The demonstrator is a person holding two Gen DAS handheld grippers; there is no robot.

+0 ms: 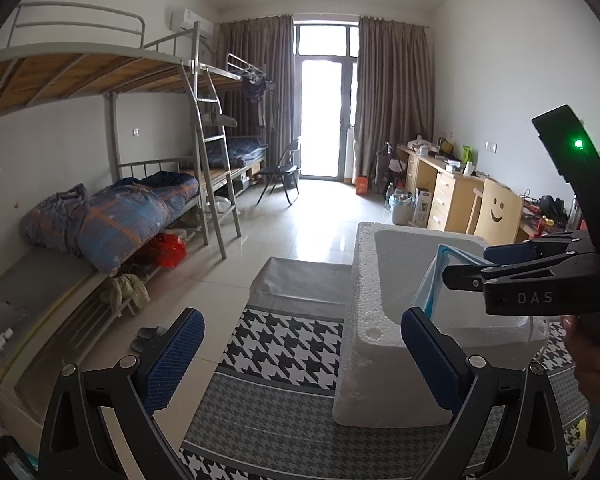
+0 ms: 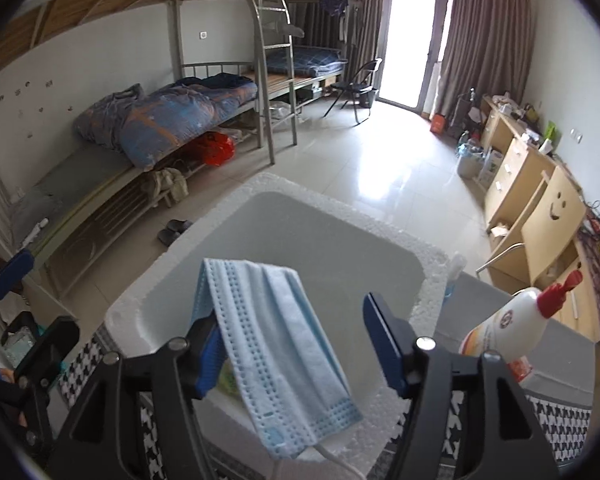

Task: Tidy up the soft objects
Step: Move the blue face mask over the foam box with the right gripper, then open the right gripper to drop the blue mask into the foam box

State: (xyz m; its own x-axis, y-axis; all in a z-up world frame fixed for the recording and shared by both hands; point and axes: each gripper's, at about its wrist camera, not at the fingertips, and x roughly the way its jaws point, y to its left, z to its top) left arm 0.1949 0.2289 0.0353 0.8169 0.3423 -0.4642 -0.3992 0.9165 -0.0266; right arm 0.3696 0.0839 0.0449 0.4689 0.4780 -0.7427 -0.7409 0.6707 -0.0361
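A light blue face mask (image 2: 276,344) hangs draped over the left finger of my right gripper (image 2: 296,344), whose jaws stand wide apart. It hangs over the open white foam box (image 2: 328,232). In the left wrist view the right gripper (image 1: 466,262) reaches over the foam box (image 1: 364,280) from the right, with the mask (image 1: 432,288) dangling from its tip. My left gripper (image 1: 302,344) is open and empty, held in front of the box's left side above the houndstooth cloth (image 1: 284,344).
A white bottle with a red cap (image 2: 516,328) stands right of the box. A bunk bed with a blue quilt (image 1: 120,216) runs along the left wall. Wooden desks (image 1: 452,188) line the right wall. Slippers (image 1: 146,338) lie on the tiled floor.
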